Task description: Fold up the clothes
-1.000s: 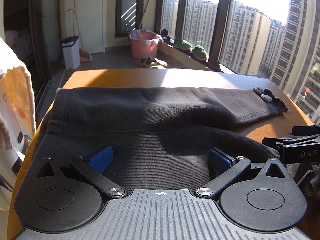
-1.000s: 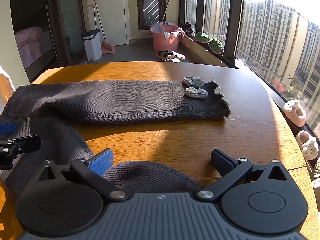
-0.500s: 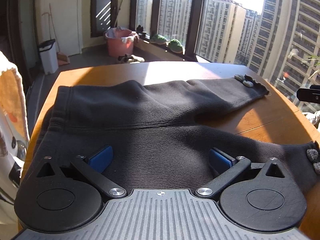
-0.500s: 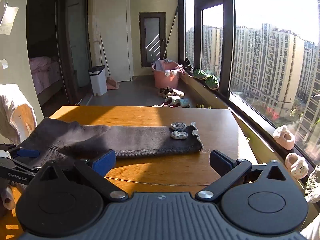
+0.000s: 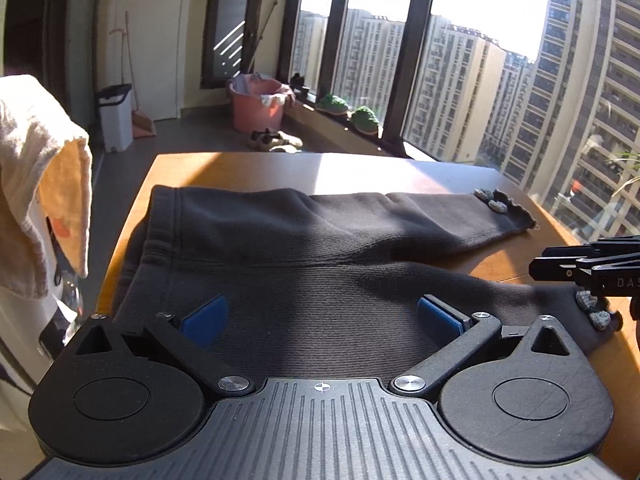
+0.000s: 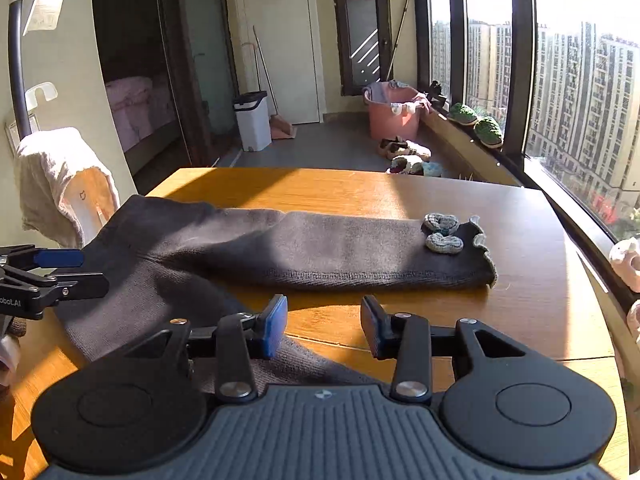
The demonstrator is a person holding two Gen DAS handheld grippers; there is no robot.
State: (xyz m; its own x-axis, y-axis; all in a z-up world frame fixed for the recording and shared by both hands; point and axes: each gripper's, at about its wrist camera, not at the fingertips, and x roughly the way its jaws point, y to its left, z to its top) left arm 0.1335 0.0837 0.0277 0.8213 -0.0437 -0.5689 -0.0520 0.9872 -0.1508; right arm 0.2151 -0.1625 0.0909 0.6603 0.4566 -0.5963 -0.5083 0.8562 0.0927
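Note:
Dark knit trousers (image 5: pixel 320 240) lie spread on the wooden table (image 5: pixel 360 168), waistband to the left. The far leg (image 6: pixel 320 248) runs right and ends in a frilled cuff with two grey bows (image 6: pixel 442 232). The near leg's cuff (image 5: pixel 596 312) lies by the table's right edge. My left gripper (image 5: pixel 320 312) hovers open over the seat of the trousers, with nothing gripped. My right gripper (image 6: pixel 324 320) is closing. Only bare wood shows between its pads, and the near leg's cloth lies under its left finger. It also shows at the right (image 5: pixel 560 268), above that cuff.
A pale towel (image 5: pixel 40 180) hangs over something at the table's left side. The table's curved right edge (image 6: pixel 592 280) runs along big windows. On the floor beyond stand a pink tub (image 5: pixel 258 106) and a white bin (image 5: pixel 116 116), with slippers nearby.
The right gripper's jaws have narrowed from wide open to a small gap, and it has lifted off the near leg. The left view has drawn back; the near leg's cuff now shows at the right.

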